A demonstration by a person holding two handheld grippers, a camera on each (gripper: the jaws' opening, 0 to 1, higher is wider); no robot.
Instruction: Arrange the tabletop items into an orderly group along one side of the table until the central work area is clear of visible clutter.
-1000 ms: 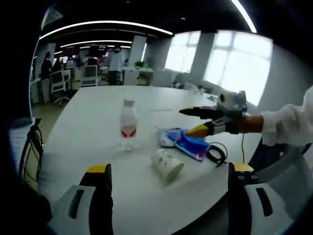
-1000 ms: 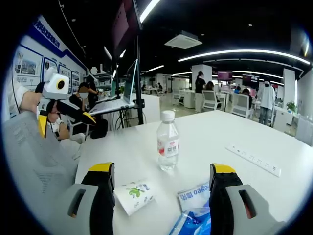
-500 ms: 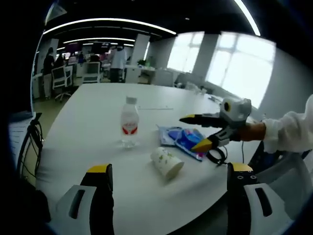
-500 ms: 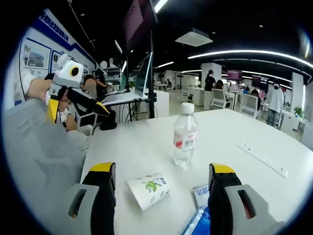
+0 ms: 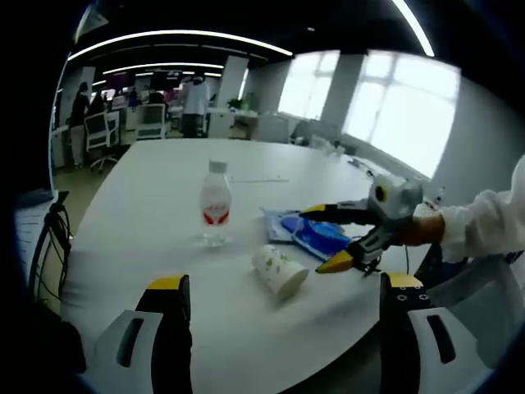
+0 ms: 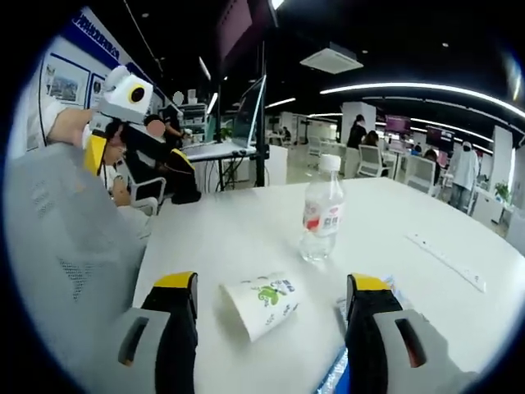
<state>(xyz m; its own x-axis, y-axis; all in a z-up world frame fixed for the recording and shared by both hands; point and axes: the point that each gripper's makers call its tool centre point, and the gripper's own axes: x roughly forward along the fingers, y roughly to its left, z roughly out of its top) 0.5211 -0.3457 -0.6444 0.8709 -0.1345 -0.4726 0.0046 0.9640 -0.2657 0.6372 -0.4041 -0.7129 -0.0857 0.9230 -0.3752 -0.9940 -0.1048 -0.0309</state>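
Two grippers are working over our white table (image 5: 148, 213): left gripper (image 5: 279, 283) hanging spread near the edge, the water bottle (image 5: 216, 203) standing upright, the paper cup (image 5: 279, 272) lying tipped beside it, right gripper (image 5: 320, 238) spread above the blue packet (image 5: 316, 234).

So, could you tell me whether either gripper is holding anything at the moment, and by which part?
Nothing is held. The right gripper is open near the tipped paper cup, not touching it; the left gripper is open in the air.

2 near, facing views across table (image 5: 148, 205), sharing bottle (image 5: 216, 203).
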